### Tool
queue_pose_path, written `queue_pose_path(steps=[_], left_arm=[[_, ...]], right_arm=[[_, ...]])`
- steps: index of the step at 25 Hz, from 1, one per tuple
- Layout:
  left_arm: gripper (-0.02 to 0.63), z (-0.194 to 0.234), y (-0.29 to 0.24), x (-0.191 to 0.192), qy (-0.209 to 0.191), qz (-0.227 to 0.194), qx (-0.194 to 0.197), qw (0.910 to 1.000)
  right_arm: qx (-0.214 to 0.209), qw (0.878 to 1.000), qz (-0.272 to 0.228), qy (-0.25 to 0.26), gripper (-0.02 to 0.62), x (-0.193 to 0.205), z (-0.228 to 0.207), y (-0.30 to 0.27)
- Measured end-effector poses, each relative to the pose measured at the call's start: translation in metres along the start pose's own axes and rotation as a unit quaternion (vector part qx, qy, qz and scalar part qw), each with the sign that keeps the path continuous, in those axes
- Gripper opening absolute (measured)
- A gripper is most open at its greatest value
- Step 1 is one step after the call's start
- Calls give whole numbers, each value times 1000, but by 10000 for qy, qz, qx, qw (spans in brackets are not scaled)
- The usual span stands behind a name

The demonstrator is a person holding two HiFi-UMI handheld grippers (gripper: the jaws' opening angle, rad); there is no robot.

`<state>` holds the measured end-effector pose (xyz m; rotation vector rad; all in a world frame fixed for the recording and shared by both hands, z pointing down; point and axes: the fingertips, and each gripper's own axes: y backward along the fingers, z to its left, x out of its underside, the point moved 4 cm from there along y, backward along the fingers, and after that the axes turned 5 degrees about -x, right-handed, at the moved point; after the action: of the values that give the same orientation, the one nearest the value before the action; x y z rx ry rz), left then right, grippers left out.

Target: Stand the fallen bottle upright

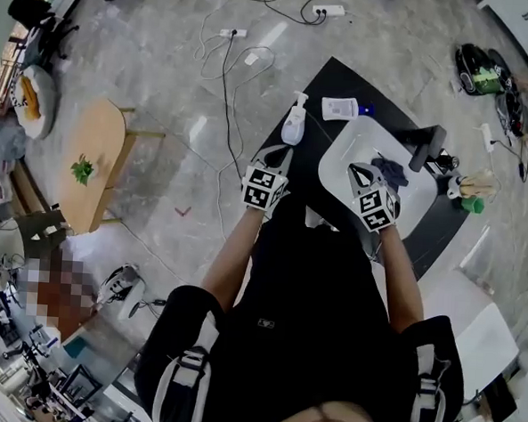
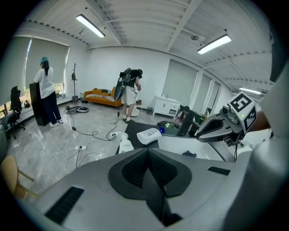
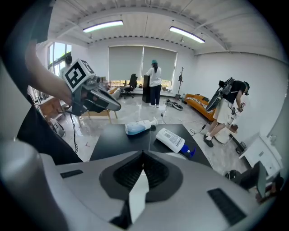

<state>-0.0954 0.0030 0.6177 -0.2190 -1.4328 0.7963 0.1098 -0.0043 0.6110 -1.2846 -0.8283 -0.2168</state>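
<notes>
Bottle (image 1: 293,123) with a white pump head lies on its side at the left edge of the black desk (image 1: 314,146), its pump pointing away from the person. The right gripper view shows blue liquid inside it. A second bottle (image 1: 340,108), white with a printed label and a blue pump, also lies flat on the desk just to the right of the first and apart from it.

Left tongs (image 1: 275,155) hang over the near left edge of the desk, close to the first bottle but not touching it. Their own view shows the jaws pressed together with nothing between them.

Right tongs (image 1: 363,173) are held over a white tray (image 1: 376,137) that takes up the right part of the desk, next to a dark cloth (image 1: 389,171) lying in the tray. Their own view shows the jaw tips meeting, with nothing gripped.

Neither bottle is held. Cables (image 1: 226,78) trail across the floor beyond the desk. A wooden table (image 1: 94,142) stands well off to the left.
</notes>
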Motion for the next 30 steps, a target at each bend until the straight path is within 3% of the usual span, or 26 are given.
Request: queue_pose_path(steps=[12,23,26,30], left_arm=[[15,24,-59,-19,56,122,494,9987],[23,48,-102,-20,75,561,517,9971],[123,53,-117,-16,50,805,441,9958],[179,55,-140,-14,68,1173,323,9926]], right_arm=[[252,9990,160,-335,60,-6,-19,-19],[355,9968,259,-672,60,-9,-31,-41],[372,9965,245,-708,60,-13,-33,-46],[384,9963,320,-695,60,-11,-32,-48]])
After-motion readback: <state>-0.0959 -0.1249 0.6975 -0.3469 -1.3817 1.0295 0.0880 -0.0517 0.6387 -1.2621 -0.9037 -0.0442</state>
